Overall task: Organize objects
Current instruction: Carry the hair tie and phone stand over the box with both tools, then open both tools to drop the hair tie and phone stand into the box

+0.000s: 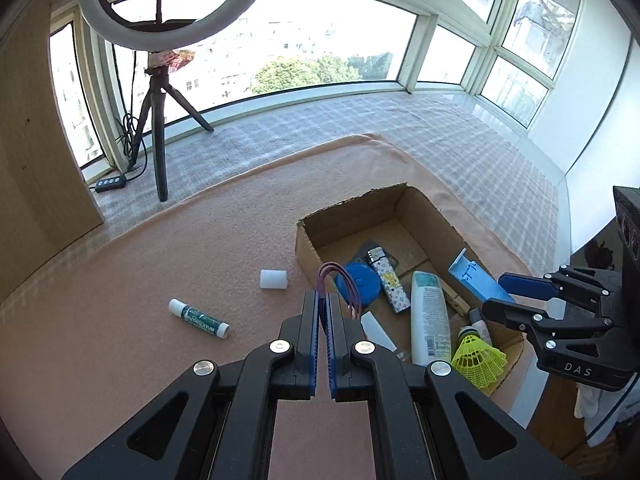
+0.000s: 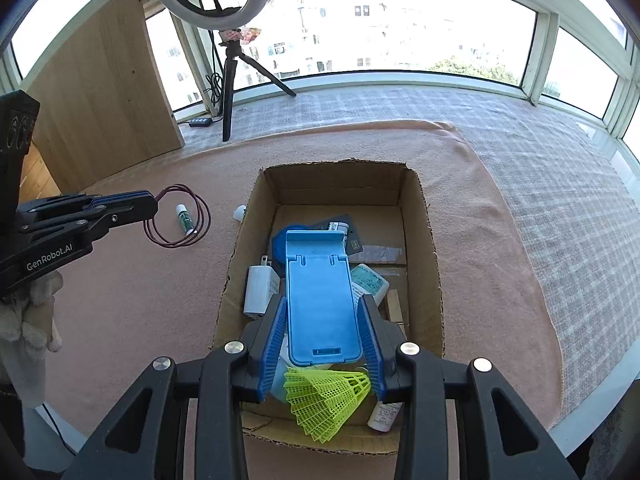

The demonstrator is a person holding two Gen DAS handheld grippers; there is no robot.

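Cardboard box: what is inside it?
Open brown cardboard box holds a white charger, yellow mesh shuttlecock, white bottle, patterned lighter; items beneath the held blue plastic stand are hidden.

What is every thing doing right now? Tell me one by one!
Left claw: shut on the purple cord loop, lifted above the blanket.
Right claw: shut on the blue stand, over the box.
Cardboard box: open on top, with things inside.
Yellow shuttlecock: lying on its side in the box.
White bottle: lying down in the box.
Lip balm tube: capped, lying on the blanket.
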